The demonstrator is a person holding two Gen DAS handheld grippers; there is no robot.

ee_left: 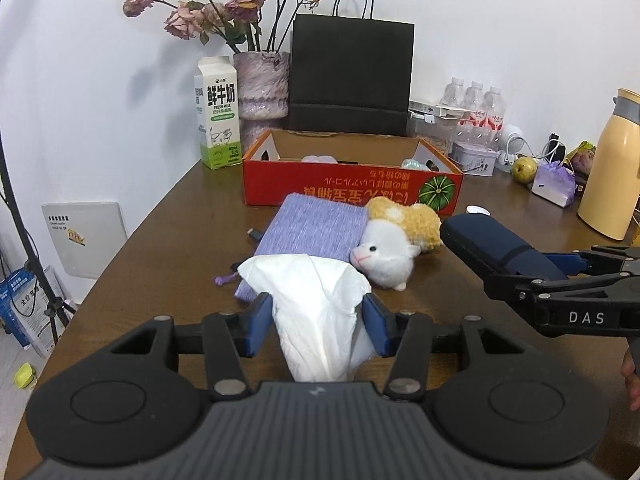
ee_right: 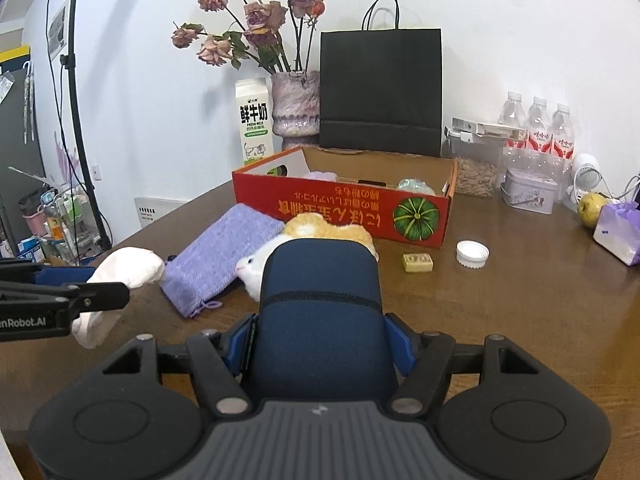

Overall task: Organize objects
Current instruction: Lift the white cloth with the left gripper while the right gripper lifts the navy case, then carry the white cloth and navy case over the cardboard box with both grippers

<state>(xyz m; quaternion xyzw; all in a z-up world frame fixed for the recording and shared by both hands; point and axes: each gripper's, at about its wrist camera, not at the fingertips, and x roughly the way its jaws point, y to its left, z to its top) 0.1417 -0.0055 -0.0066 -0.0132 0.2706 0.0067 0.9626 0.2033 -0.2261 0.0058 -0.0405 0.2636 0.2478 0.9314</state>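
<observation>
My left gripper point(ee_left: 316, 320) is shut on a white tissue point(ee_left: 316, 304), held above the brown table; the tissue also shows in the right wrist view point(ee_right: 124, 270). My right gripper point(ee_right: 320, 340) is shut on a dark blue zip case point(ee_right: 318, 308), also seen in the left wrist view point(ee_left: 492, 248). Ahead lie a purple knit pouch point(ee_left: 312, 232) and a white and tan plush animal point(ee_left: 396, 240), touching each other. Behind them stands an open red cardboard box point(ee_left: 352, 184) with a few items inside.
A milk carton point(ee_left: 218, 114), a vase of dried roses point(ee_left: 262, 84) and a black paper bag point(ee_left: 352, 80) stand behind the box. A white cap point(ee_right: 472, 254) and a small yellow block point(ee_right: 417, 263) lie right of the plush. Bottles, a tin, a pear and a yellow flask point(ee_left: 612, 168) crowd the right.
</observation>
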